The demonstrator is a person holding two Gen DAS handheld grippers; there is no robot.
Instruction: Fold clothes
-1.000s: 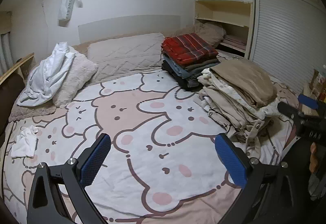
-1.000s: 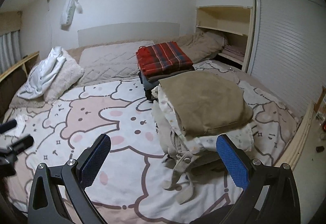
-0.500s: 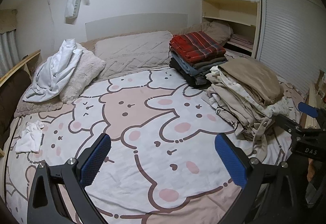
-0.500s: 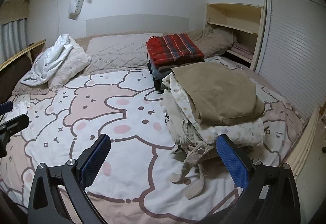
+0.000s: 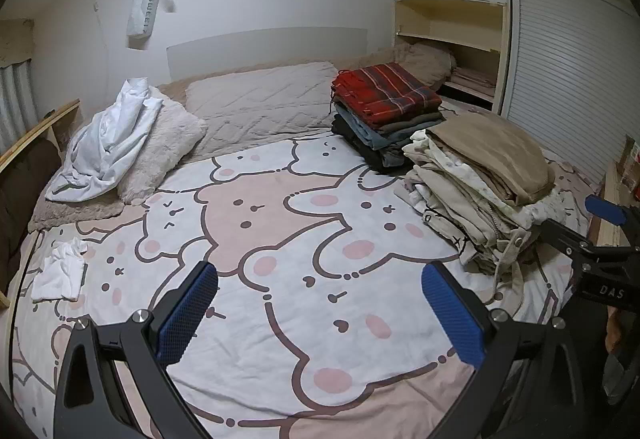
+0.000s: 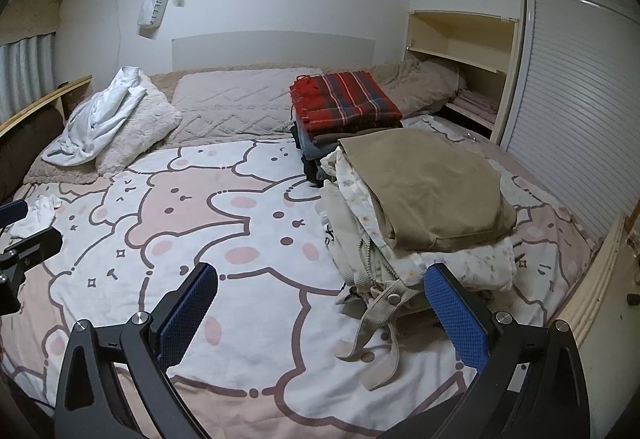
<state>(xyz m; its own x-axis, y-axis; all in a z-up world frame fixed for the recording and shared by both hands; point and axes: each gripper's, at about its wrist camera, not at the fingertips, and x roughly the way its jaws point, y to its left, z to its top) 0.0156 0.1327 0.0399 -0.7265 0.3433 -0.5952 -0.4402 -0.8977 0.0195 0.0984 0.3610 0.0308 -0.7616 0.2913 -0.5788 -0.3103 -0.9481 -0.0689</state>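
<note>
A stack of folded beige and cream clothes [image 5: 484, 179] [image 6: 420, 207] with a tan piece on top sits on the right of the bed. Behind it is a second folded stack topped by a red plaid piece [image 5: 384, 91] [image 6: 344, 103]. A crumpled white garment [image 5: 108, 143] [image 6: 96, 119] lies on a fluffy pillow at the far left. A small white cloth [image 5: 60, 275] [image 6: 38, 215] lies at the left edge. My left gripper [image 5: 320, 315] is open and empty above the bedsheet. My right gripper [image 6: 322, 315] is open and empty, close to the beige stack's front.
The bed [image 5: 280, 239] has a pink and white bear-print sheet. Grey pillows [image 5: 260, 99] line the headboard. A shelf niche [image 5: 448, 35] and a slatted door [image 5: 568, 67] stand at the right. A wooden bed rail [image 6: 596, 279] runs along the right side.
Both grippers have pulled back and risen a little from the bed, so more of the sheet shows. Both stay open and empty.
</note>
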